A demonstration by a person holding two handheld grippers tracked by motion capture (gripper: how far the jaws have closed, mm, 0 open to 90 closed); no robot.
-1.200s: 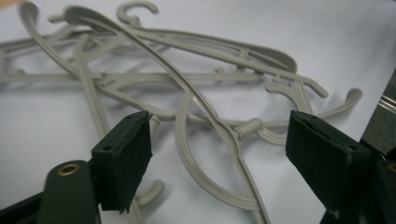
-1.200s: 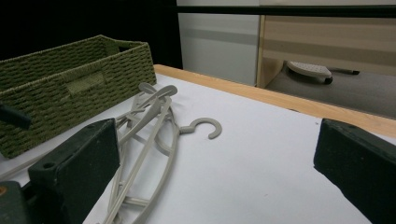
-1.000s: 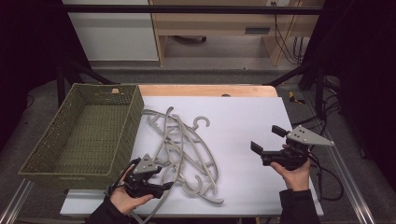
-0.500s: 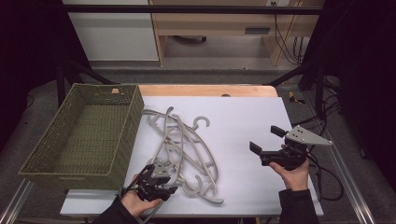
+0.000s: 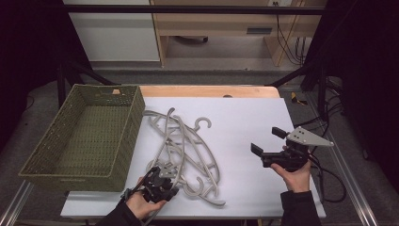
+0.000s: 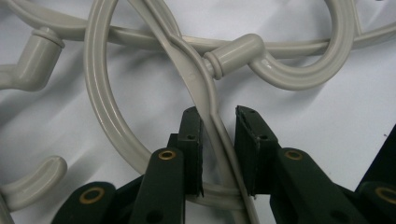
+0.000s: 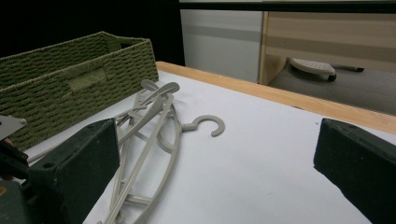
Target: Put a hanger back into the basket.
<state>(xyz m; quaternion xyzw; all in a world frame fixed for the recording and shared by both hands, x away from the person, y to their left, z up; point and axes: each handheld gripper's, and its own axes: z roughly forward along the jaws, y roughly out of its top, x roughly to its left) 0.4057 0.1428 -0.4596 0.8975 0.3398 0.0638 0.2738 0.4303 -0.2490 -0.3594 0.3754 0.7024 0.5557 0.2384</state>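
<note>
A: Entry, largest item first. The desk [image 5: 263, 117] carried a white sheet, with a strip of bare wood along its far edge. On its left side stood the green woven basket [image 5: 80, 134], nothing visible inside it.

B: And the hangers?

A: A tangled pile of grey plastic hangers [image 5: 186, 146] lay just right of the basket, running from the far-left part of the sheet down toward the near edge. One hook pointed away to the right of the pile.

B: Left side?

A: The left hand-held gripper [image 5: 162, 181] sat low at the near end of the pile. In the left gripper view its jaws had just been closing, and a thin hanger arm [image 6: 212, 116] ran straight between the two pads. The left pad lay against the arm; a narrow gap showed on the right, so it was not yet clamped.

B: Right side?

A: The right hand-held gripper [image 5: 268, 143] was held above the sheet on the right, well apart from the hangers, jaws spread wide with nothing between them. The right gripper view looked across the sheet at the pile and basket.
</note>
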